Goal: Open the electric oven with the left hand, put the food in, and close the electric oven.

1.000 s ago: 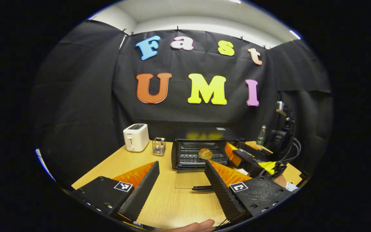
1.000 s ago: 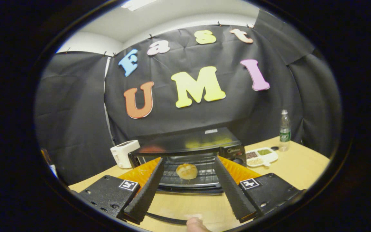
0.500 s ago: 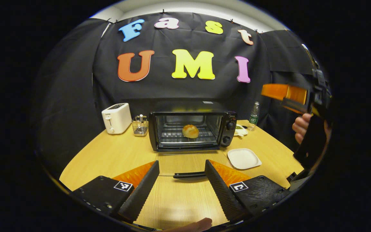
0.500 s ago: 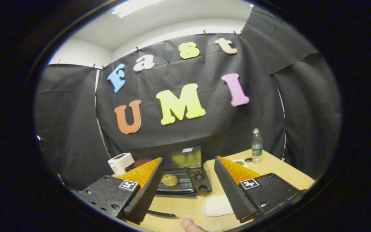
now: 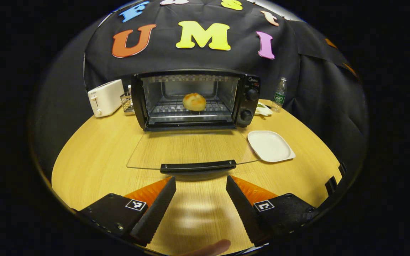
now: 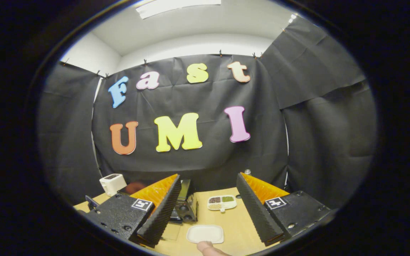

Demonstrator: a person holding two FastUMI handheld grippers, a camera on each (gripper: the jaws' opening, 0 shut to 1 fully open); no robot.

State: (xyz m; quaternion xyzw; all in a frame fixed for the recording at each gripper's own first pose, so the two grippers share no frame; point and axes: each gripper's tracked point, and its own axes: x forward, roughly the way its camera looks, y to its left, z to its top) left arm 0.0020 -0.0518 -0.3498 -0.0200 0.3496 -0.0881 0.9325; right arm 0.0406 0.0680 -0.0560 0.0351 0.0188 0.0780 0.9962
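A black electric oven (image 5: 194, 99) stands at the back of the wooden table with its glass door (image 5: 187, 149) folded down flat. A golden bread roll (image 5: 194, 101) lies on the wire rack inside. My left gripper (image 5: 200, 185) is open, just in front of the door's black handle (image 5: 198, 166), holding nothing. My right gripper (image 6: 208, 185) is open and empty, raised high and pulled back; between its fingers I see the oven's knob side (image 6: 184, 209) and the white plate (image 6: 205, 233) far below.
A white plate (image 5: 270, 145) lies right of the open door. A white toaster (image 5: 105, 97) and a wire holder (image 5: 126, 102) stand left of the oven. A water bottle (image 5: 279, 94) and a divided snack dish (image 6: 222, 202) sit at the back right.
My left gripper has moved closer to the oven and lower toward the door handle. My right gripper has drawn back and up, away from the oven, leaving the roll on the rack.
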